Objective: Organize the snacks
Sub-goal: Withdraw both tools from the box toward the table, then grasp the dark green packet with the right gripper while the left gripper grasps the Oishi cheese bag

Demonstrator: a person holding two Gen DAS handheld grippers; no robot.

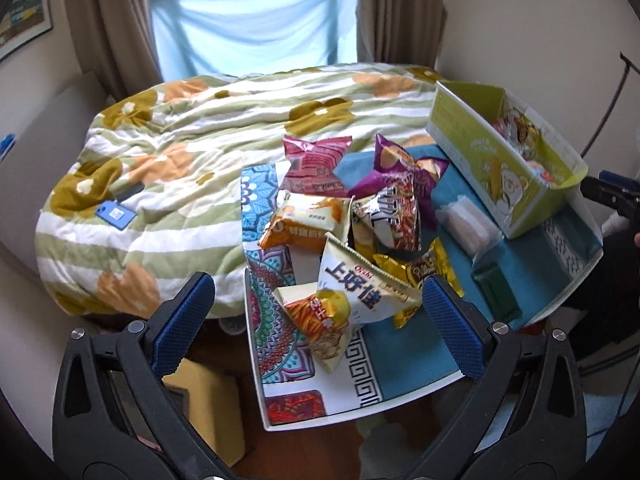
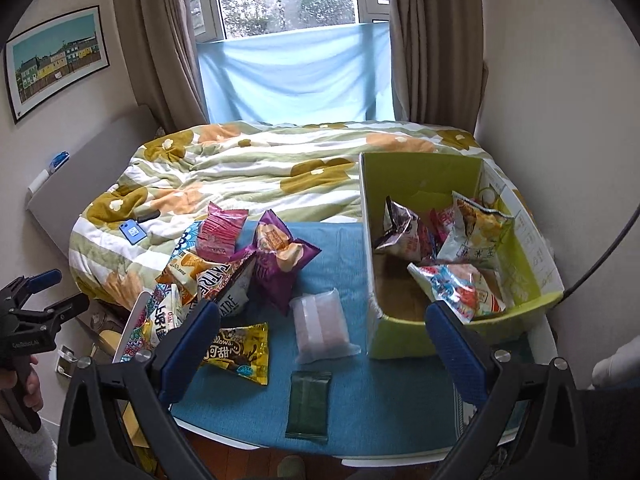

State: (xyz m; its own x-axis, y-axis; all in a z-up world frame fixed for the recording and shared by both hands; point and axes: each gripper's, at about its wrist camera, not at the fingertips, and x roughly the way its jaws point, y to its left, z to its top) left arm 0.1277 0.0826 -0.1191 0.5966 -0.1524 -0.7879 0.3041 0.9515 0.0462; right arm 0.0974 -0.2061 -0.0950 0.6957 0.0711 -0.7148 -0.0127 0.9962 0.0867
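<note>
A pile of snack bags lies on the blue patterned table (image 1: 404, 376): a white bag with blue characters (image 1: 360, 284), an orange bag (image 1: 308, 222), a pink bag (image 1: 314, 168), a purple bag (image 2: 280, 260), a yellow bag (image 2: 240, 350), a clear packet (image 2: 320, 324) and a dark green bar (image 2: 309, 404). A green cardboard box (image 2: 404, 340) at the right holds several bags. My left gripper (image 1: 316, 308) is open and empty, just before the white bag. My right gripper (image 2: 316, 332) is open and empty, above the clear packet.
A bed with a flowered quilt (image 2: 248, 168) lies behind the table, with a blue phone (image 2: 133, 232) on it. A curtained window (image 2: 292, 20) is at the back. A yellow box (image 1: 208, 404) stands on the floor left of the table.
</note>
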